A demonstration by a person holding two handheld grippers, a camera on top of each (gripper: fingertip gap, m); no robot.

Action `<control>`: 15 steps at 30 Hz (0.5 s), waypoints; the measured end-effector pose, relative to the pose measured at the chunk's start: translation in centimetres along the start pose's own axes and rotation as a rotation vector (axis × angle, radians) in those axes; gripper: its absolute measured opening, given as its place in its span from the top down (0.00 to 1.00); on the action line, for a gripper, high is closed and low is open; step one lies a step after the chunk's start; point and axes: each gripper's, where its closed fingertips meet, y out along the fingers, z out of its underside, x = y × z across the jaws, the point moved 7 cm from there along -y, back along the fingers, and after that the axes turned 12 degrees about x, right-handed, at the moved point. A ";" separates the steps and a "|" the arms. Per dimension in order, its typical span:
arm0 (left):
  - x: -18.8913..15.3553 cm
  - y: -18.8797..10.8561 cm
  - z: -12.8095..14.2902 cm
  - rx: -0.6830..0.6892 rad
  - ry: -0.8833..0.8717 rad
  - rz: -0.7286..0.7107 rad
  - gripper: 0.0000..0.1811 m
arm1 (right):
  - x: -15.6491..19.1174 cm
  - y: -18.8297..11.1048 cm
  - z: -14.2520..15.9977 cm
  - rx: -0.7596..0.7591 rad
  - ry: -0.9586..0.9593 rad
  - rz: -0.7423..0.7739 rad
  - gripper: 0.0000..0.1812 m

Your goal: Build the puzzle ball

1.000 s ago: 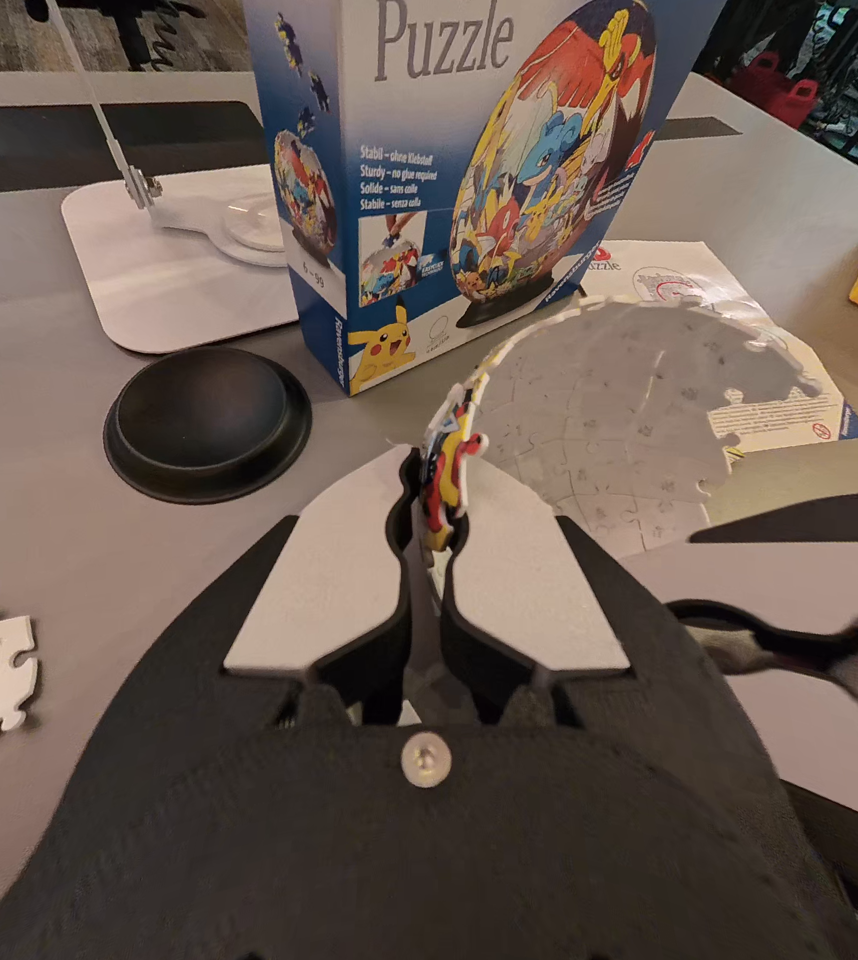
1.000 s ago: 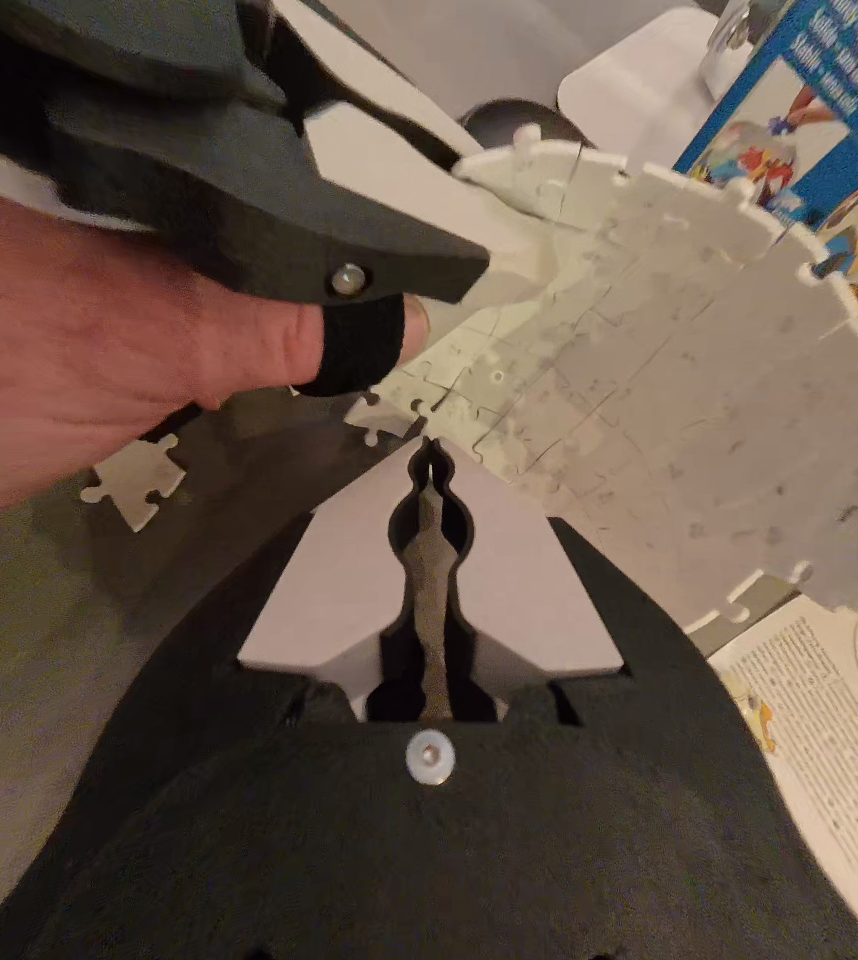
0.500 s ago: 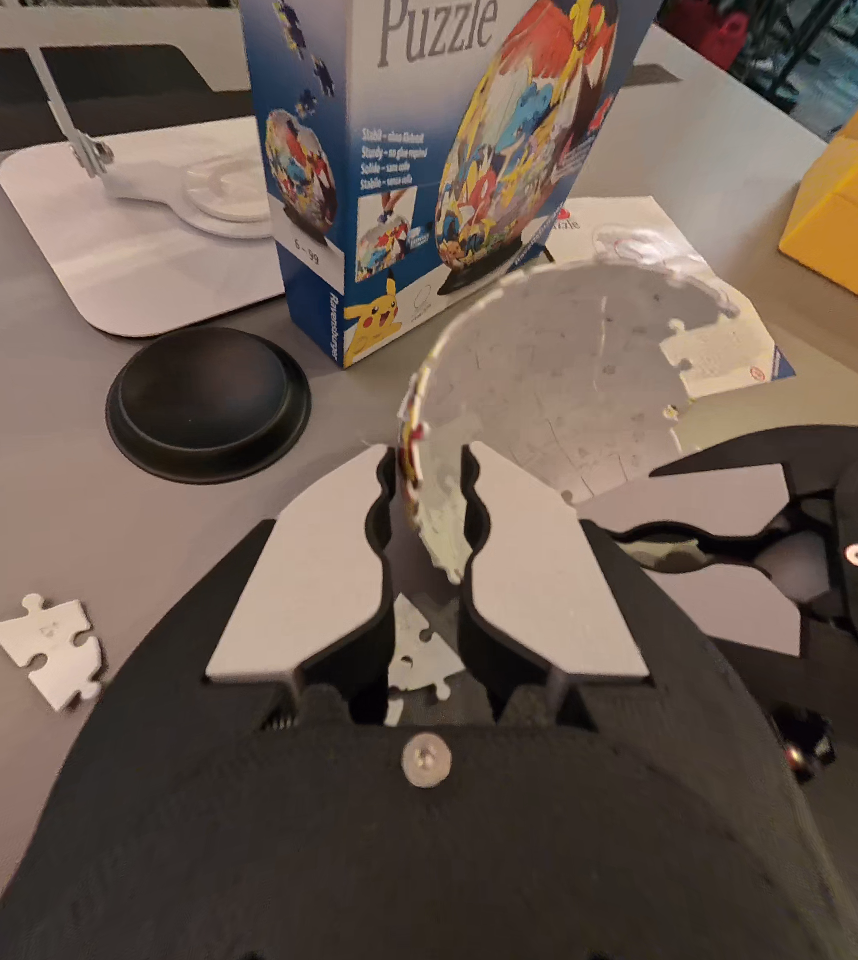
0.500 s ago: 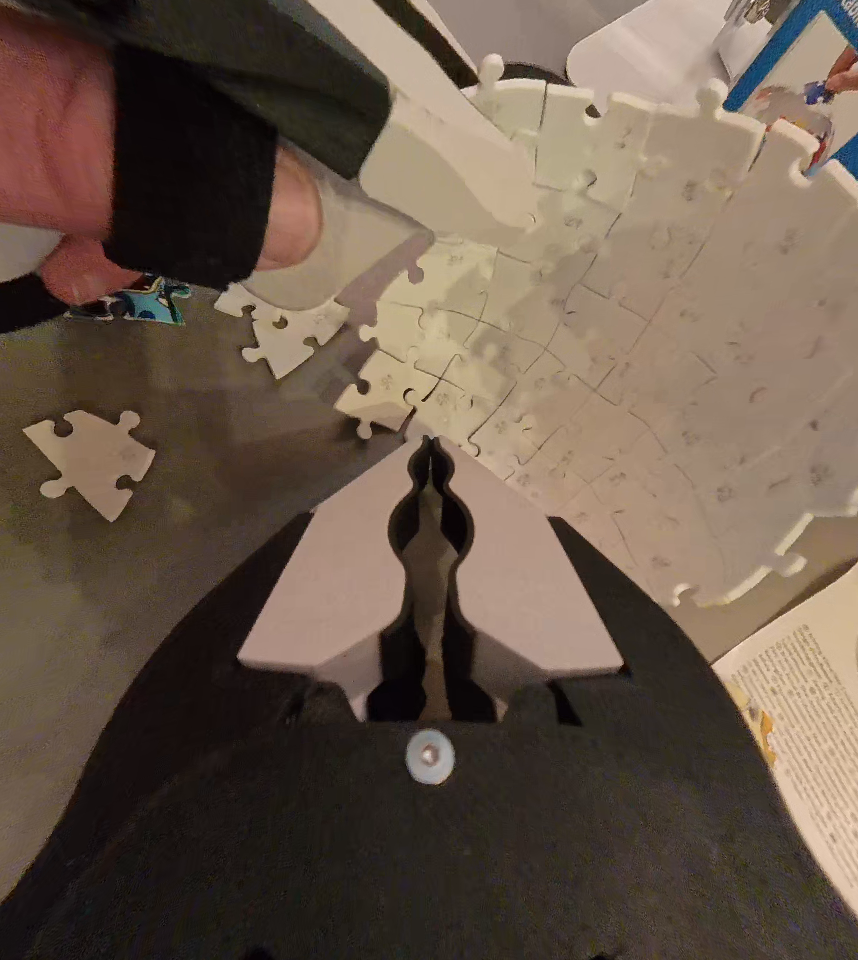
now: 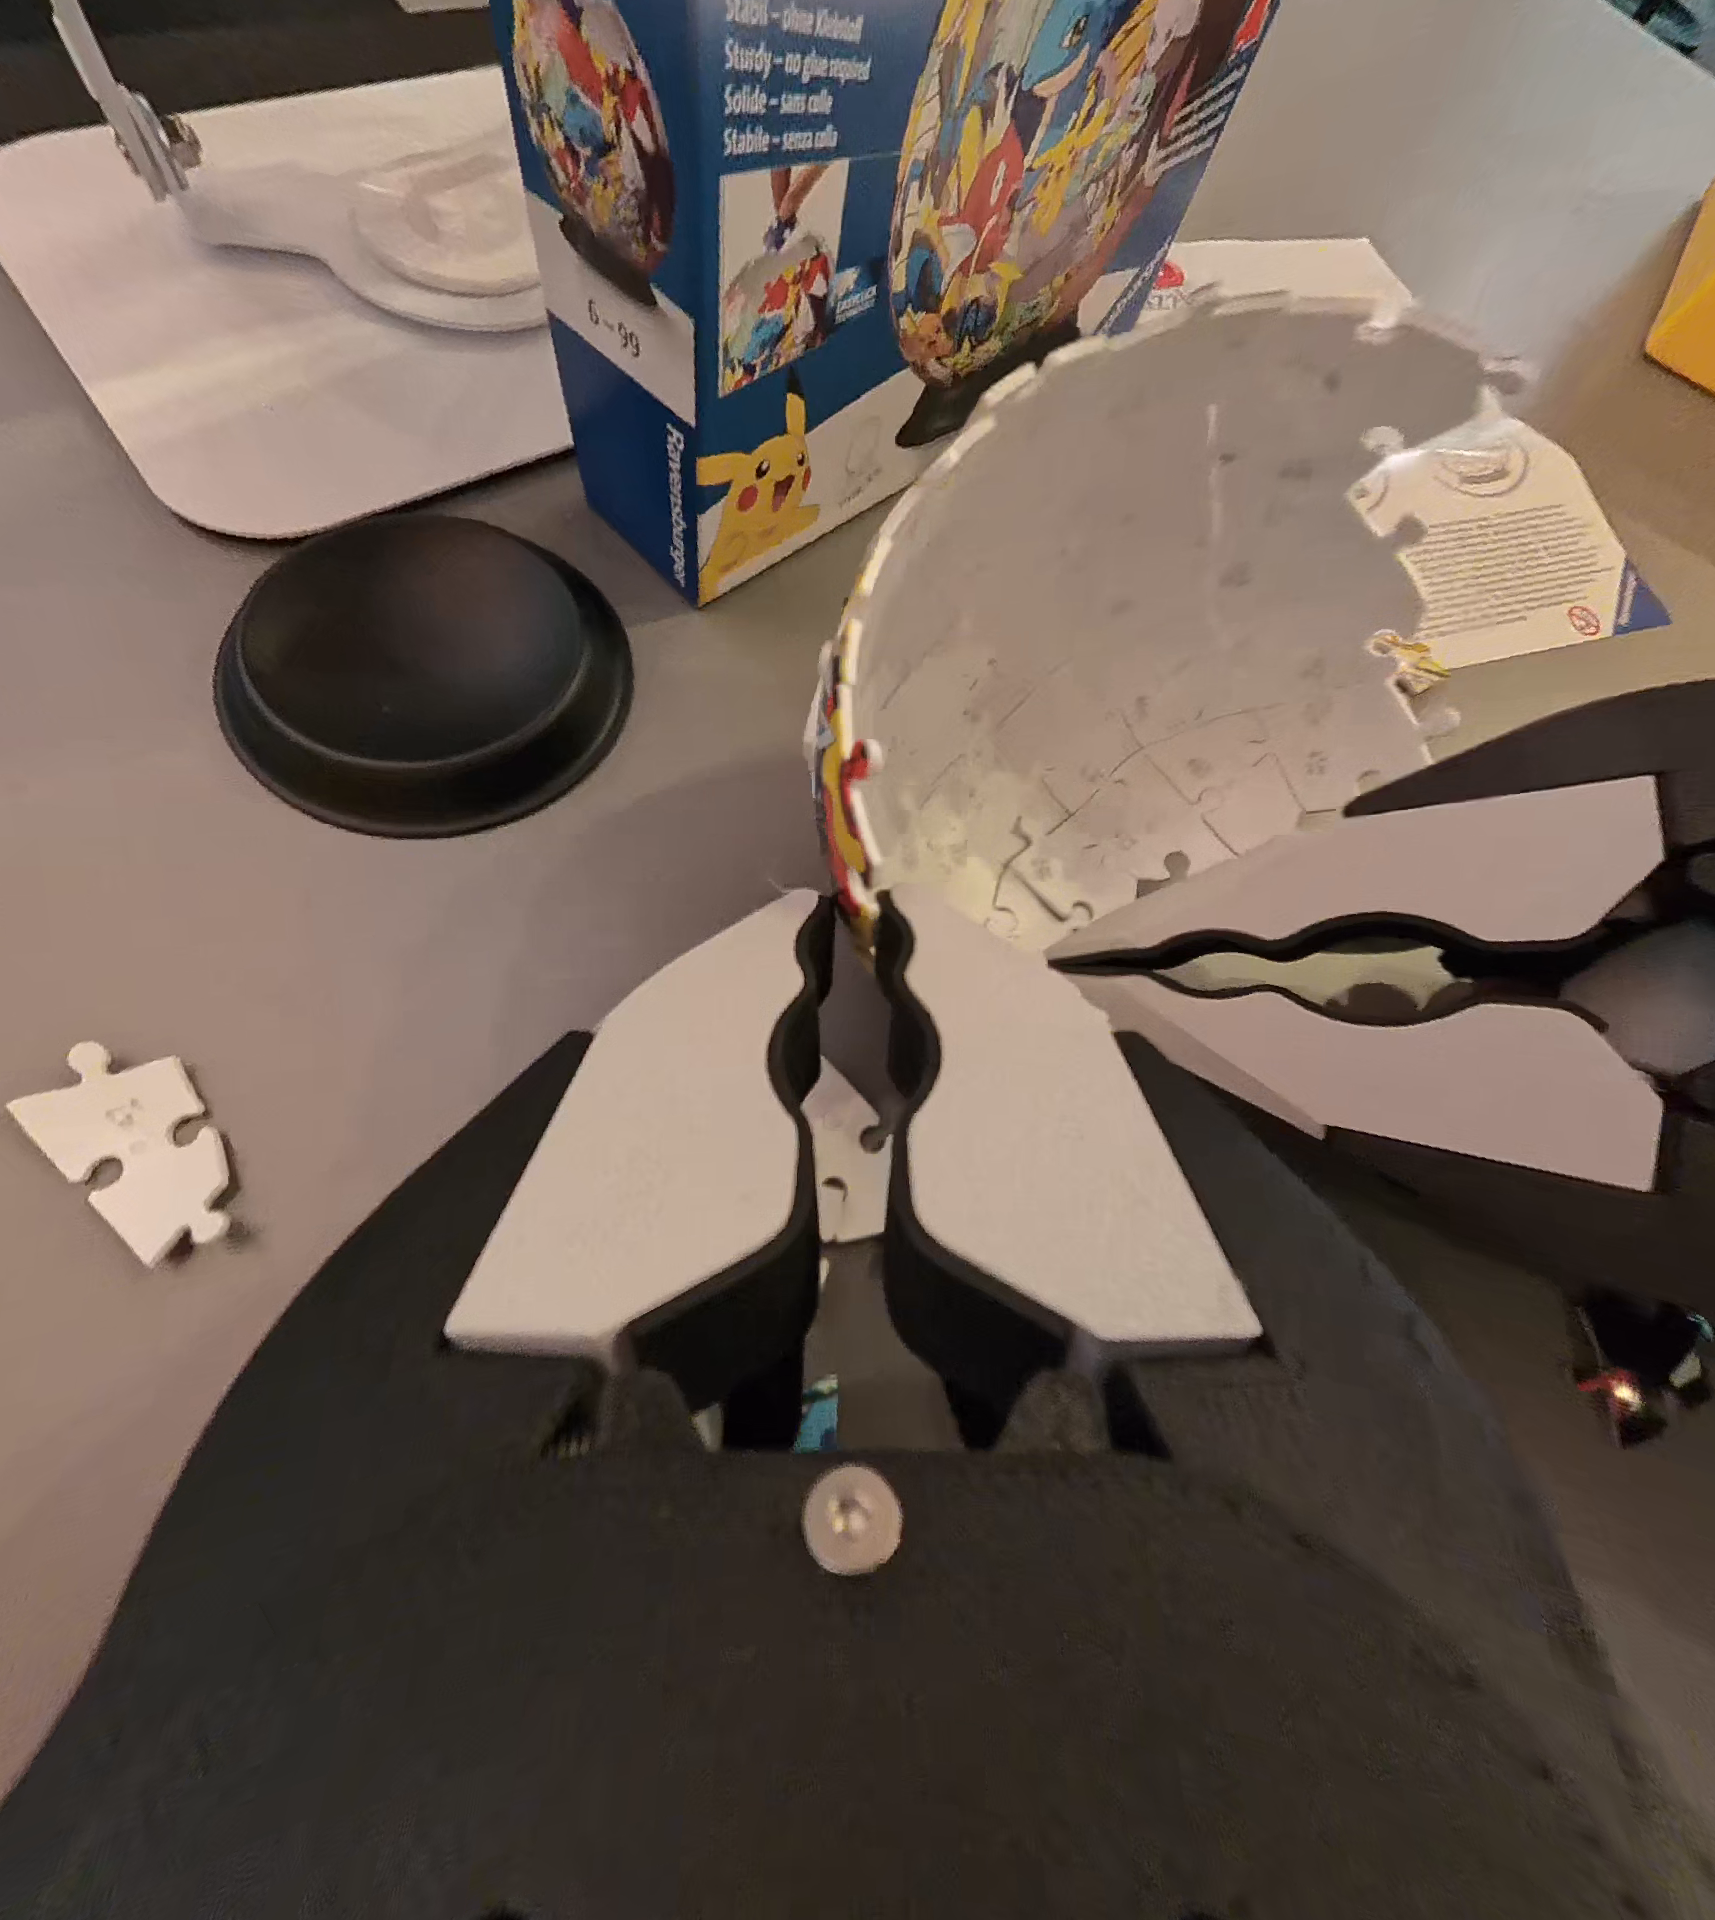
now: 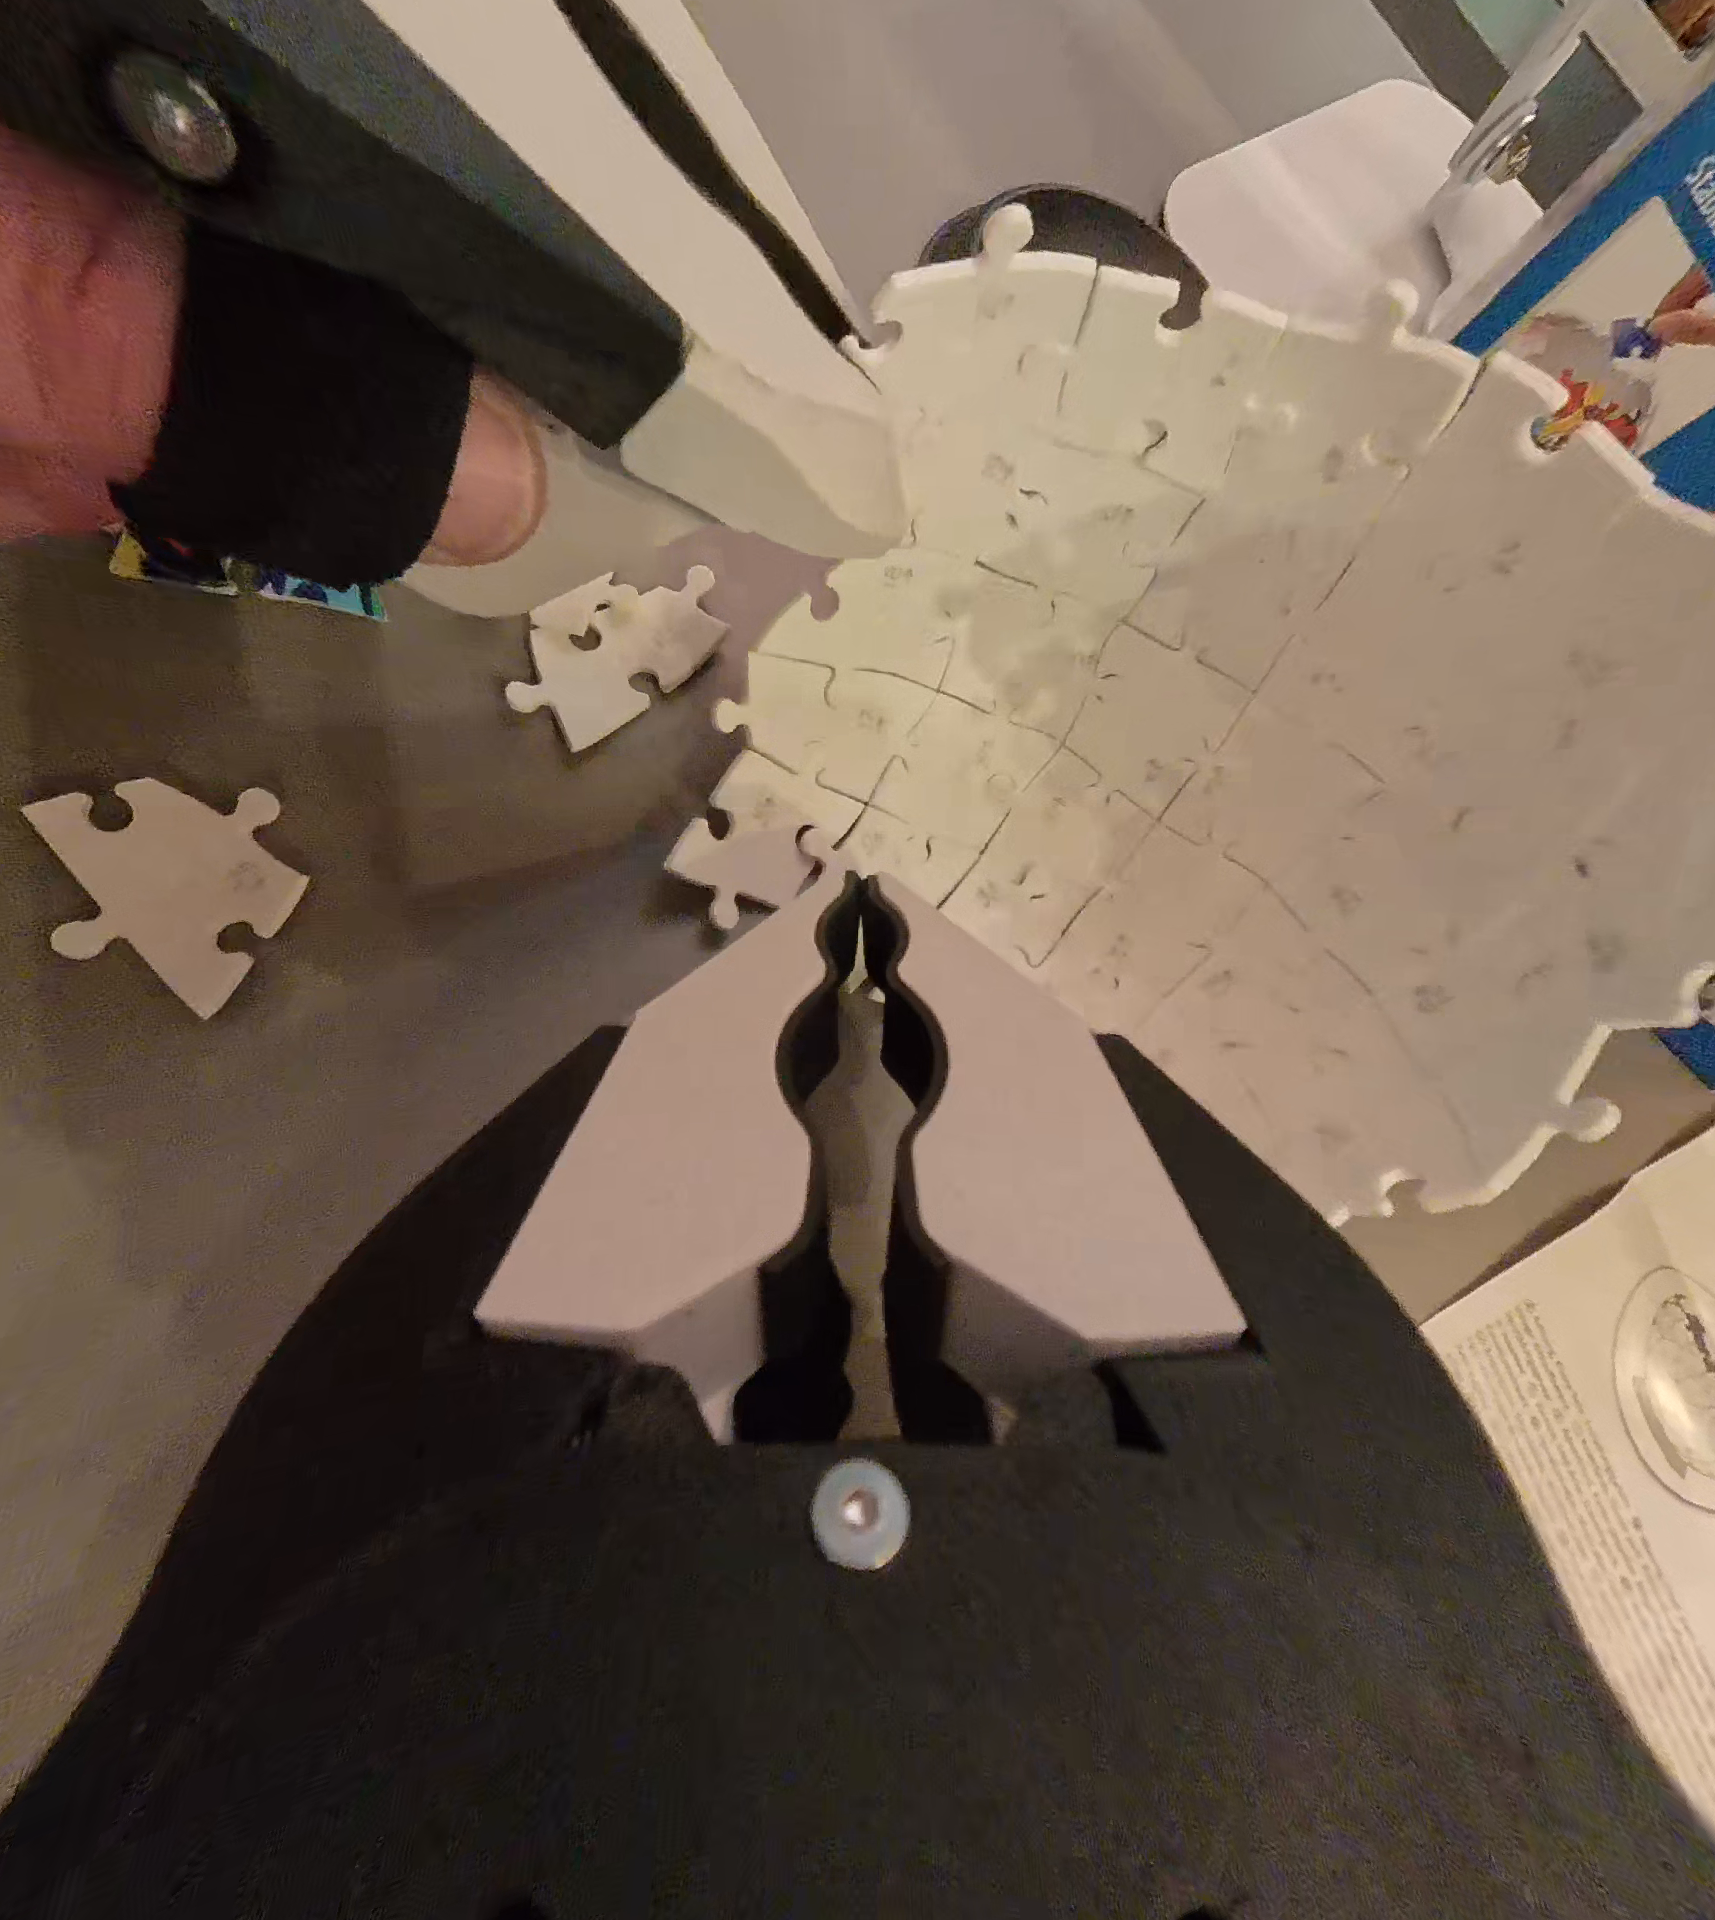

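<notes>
the table [image 5: 105, 831] carries everything. a box [image 5: 780, 260] stands upright at the back, its contents hidden. in front of it the half-built ball shell [image 5: 1144, 644] sits tilted, white hollow side open and holding nothing. the left gripper [image 5: 855, 920] has its jaws narrow but parted around the shell's rim. the right gripper [image 6: 858, 894] is clamped on the shell's lower edge. a black stand [image 5: 417, 675] sits left of the shell, a leaflet [image 5: 1497, 551] behind it. loose pieces [image 6: 167, 894] lie flat on the table nearby.
</notes>
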 end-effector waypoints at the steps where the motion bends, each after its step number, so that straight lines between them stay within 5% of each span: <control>1: 0.0 0.0 0.1 -0.002 -0.004 -0.002 0.96 | 0.0 0.0 0.0 0.001 0.004 -0.004 1.00; 15: 0.0 -0.6 1.3 0.006 -0.018 0.014 0.95 | 0.0 0.1 0.1 -0.018 0.009 -0.021 1.00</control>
